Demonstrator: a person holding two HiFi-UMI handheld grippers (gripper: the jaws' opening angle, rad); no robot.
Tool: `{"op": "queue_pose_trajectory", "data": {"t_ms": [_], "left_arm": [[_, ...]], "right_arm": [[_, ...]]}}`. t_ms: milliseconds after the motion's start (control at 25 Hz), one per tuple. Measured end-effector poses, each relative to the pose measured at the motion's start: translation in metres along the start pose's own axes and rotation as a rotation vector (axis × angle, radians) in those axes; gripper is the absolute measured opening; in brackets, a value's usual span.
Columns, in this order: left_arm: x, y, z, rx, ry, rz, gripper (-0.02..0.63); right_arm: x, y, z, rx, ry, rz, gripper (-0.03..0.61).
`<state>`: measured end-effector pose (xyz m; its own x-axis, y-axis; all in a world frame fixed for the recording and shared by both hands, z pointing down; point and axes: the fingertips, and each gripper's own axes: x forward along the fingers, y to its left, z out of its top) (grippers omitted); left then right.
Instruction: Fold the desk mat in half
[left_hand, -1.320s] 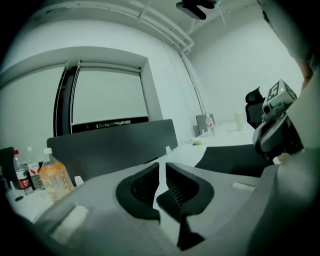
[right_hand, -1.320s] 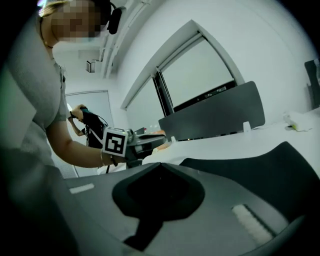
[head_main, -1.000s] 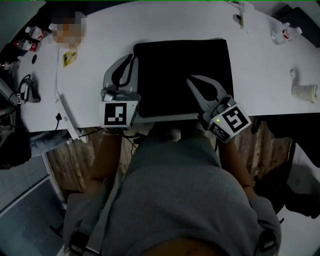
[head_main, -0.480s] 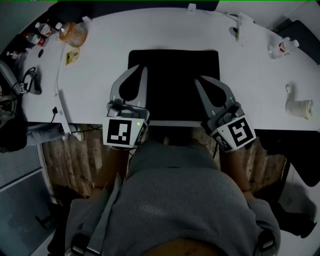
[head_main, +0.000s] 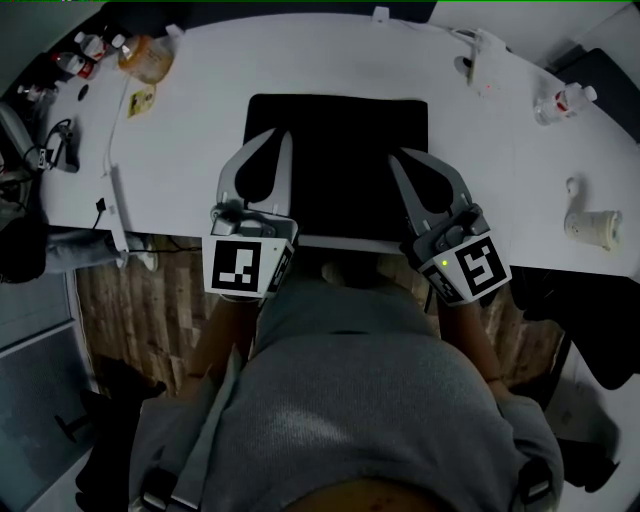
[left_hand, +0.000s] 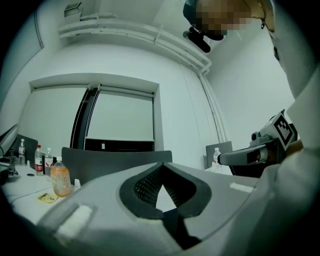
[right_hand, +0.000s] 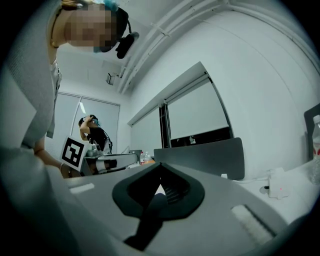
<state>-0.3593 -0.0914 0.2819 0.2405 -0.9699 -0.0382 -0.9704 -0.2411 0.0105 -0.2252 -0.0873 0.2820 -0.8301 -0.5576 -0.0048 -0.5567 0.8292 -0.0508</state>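
**Both grippers shut on the near edge: the fold has begun**

The white table (head_main: 520, 180) runs out ahead of my fingers and to both sides. The black desk mat (head_main: 340, 120) lies on it straight ahead, its far edge well beyond my fingertips and its near strip beneath both grippers. From the head view I cannot tell how much of that strip is off the table, since it is black on black.

My left gripper (head_main: 278, 138) is by the mat's left border and my right gripper (head_main: 400, 158) is inboard of its right border, so the 2 are well apart, with bare mat between them. Each gripper view shows the pads together at the tips. Lower down, a dark strip (left_hand: 175, 225) is wedged between the left fingers (left_hand: 142, 185), and the same shows on the right. I take that strip to be the mat's edge, clamped on both sides.

A second ago my left jaws stood a little apart at the mat's left border, and they have since closed. The right was already shut. Both hands now sit higher and further out over the mat than they did then. I judge that the grasp is done and the near half is starting to travel toward the far edge. Keeping the 2 hands level should bring the corners together squarely.

An orange bottle (head_main: 148, 58) stands well off to the far left of my left fingers, clear of the fold.
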Motion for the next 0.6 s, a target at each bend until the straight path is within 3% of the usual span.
{"op": "queue_pose_trajectory", "data": {"t_ms": [600], "left_arm": [[-0.0012,-0.0064,0.0021,0.015,-0.029,0.005,-0.002]], "right_arm": [[-0.0064,0.0013,-0.0048,-0.036,0.018,0.013,0.002]]}}
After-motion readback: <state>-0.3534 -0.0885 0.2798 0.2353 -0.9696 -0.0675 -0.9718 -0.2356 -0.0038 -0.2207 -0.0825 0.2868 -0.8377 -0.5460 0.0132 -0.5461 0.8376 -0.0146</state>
